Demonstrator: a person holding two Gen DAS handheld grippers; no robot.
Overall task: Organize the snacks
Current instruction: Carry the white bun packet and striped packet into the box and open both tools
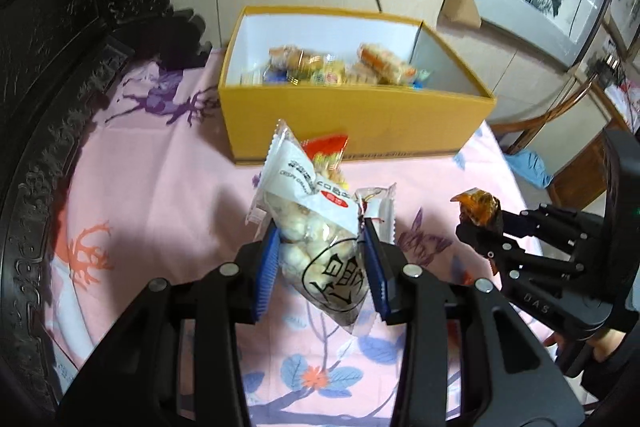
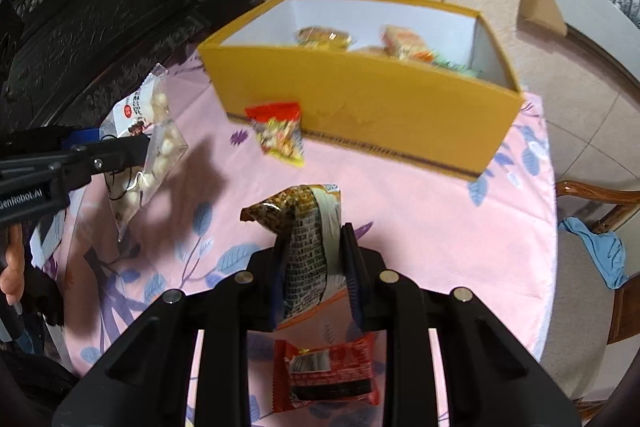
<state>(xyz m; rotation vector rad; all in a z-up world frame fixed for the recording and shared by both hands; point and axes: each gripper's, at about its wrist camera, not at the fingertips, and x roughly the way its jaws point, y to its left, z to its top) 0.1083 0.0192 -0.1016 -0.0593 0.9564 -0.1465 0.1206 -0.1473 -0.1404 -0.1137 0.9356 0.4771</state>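
The left gripper [image 1: 320, 263] is clamped on 1 clear packet of white puffed balls [image 1: 316, 227], its blue pads squeezing the packet's middle so the bag hangs free above the cloth, in front of the yellow box [image 1: 360, 123]. The right gripper [image 2: 316, 267] is clamped the same way on 1 dark, speckled snack packet [image 2: 308, 227], held by its lower half so the top points toward the yellow box. Both packets seem lifted for carrying into that box, the task's collecting place. 2 more packets lie on the pink floral tablecloth [image 2: 420, 219]: 1 red-and-yellow nut packet [image 2: 280, 135] touching or just beside the box's front wall, and 1 red wrapper [image 2: 326, 375] well short of it, under the right gripper. Inside the box several wrapped snacks are heaped; their number is too blurred to count.
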